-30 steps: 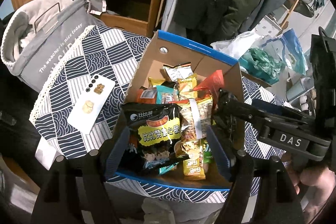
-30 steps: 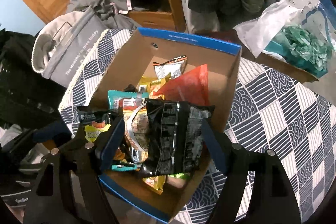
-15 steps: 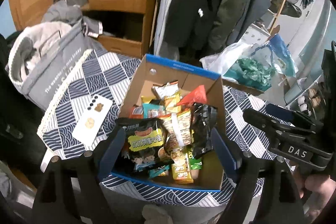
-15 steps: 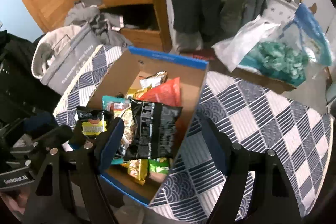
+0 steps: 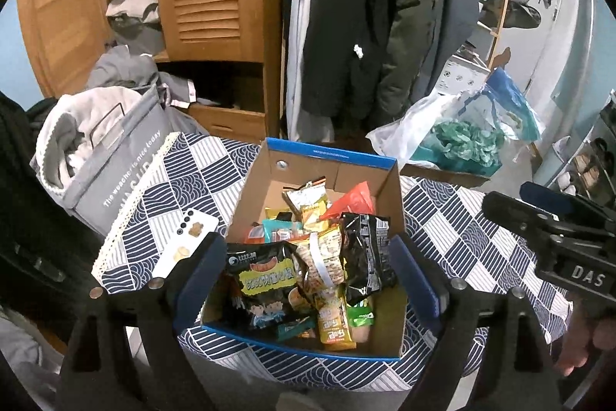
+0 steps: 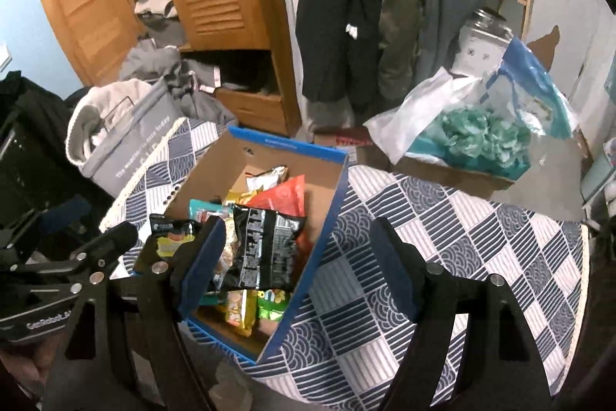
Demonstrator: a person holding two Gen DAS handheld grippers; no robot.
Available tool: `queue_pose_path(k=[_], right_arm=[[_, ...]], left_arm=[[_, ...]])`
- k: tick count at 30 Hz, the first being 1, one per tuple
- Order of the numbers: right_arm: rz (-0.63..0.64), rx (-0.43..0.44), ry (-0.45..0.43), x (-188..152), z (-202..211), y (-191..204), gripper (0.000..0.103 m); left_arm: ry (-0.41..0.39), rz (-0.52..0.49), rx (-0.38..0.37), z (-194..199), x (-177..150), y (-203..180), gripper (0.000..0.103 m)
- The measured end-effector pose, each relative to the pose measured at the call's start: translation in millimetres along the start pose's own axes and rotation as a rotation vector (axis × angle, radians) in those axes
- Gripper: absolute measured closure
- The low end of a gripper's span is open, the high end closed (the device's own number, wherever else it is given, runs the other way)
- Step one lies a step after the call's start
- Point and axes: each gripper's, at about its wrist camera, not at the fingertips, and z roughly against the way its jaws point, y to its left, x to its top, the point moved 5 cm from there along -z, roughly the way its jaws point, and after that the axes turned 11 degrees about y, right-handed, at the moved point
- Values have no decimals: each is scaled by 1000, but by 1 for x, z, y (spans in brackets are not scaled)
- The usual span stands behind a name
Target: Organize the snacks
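Observation:
A cardboard box with a blue rim (image 5: 331,156) (image 6: 285,143) stands on the patterned tablecloth, filled with several snack packets. On top lie a black bag with a yellow label (image 5: 265,280), a plain black bag (image 5: 364,257) (image 6: 265,245) and a red bag (image 5: 352,201) (image 6: 285,195). My left gripper (image 5: 308,268) hovers above the box's near end; its jaws are opening and hold nothing. My right gripper (image 6: 298,249) hangs open and empty over the box's right wall.
A white phone (image 5: 184,245) lies on the cloth left of the box. A grey fabric bin (image 5: 115,160) stands at the table's left edge. A plastic bag of teal stuff (image 6: 481,137) sits behind. Bare tablecloth (image 6: 462,257) stretches right of the box.
Both grippers have risen and pulled back, so the box looks smaller. The left jaws have spread wider. In the right view the box has slid to the left. The snacks stay in the box.

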Motion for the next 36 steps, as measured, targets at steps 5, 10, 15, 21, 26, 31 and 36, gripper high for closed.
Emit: queue_pose_path(k=[5,10,15,21,26,31,36], right_arm=[[-3,11,-12,-1,7,-3,26],[-8,12,-19,-1,10,-6,26],[-22,10,-16,-2,10,-12,26],[-32,7,-4,-4,5,-17,26],[-40,7,5,-6,3,-21,26],[-40,8,6,-6,3,-21,26],[-40,8,5,-6,3,-21,26]], left_arm=[[-20,2,24,4,2,-1,14],[-25,0,30,6,3,-2,14],[-25,1,32,7,3,-4,14],[-23,3,36,6,5,-4,14],[-21,4,34,5,6,-4,14],[-22,2,37,4,6,-4,14],[-21,1,34,4,6,-5,14]])
